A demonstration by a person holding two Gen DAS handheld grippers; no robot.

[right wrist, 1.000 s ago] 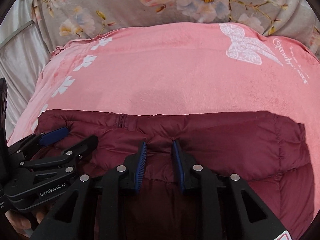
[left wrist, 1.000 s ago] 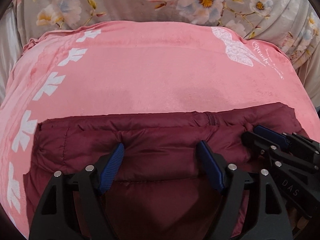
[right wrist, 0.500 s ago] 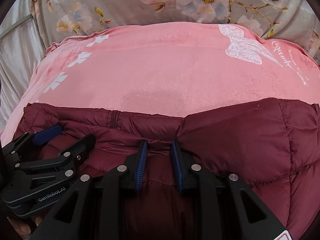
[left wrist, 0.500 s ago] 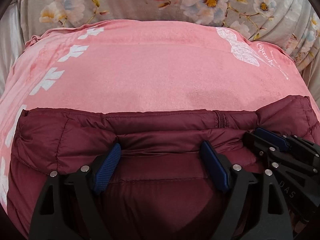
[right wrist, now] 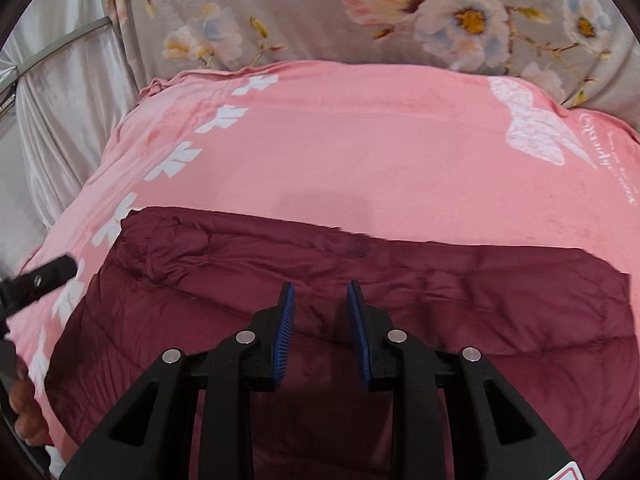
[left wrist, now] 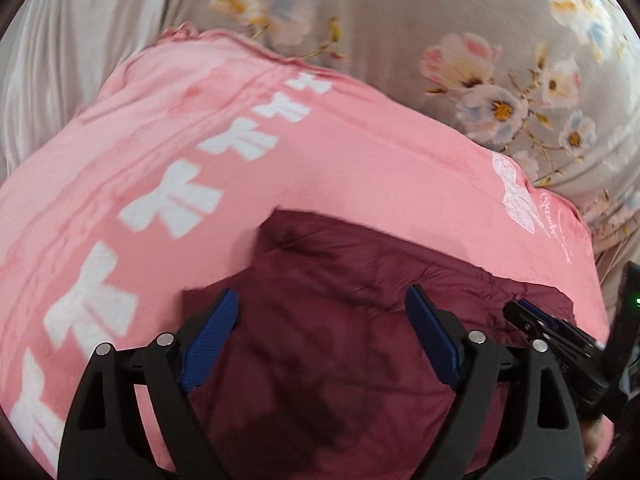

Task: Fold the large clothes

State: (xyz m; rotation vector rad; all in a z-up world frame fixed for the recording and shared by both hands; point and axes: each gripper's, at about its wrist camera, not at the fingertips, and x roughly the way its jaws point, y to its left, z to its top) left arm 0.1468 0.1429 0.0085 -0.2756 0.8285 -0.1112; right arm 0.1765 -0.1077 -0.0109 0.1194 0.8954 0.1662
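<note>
Jacket lying folded on pink blanket, over floral sheet. Left gripper hovering above jacket, jaws spread wide, gripping nothing. Right gripper hovering above jacket, jaws parted narrowly, gripping nothing.

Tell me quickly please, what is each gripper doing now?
Left gripper: open, holding nothing, over the maroon jacket.
Right gripper: open, fingers apart, nothing between them.

One maroon jacket, one pink blanket, one floral sheet, two tongs.
</note>
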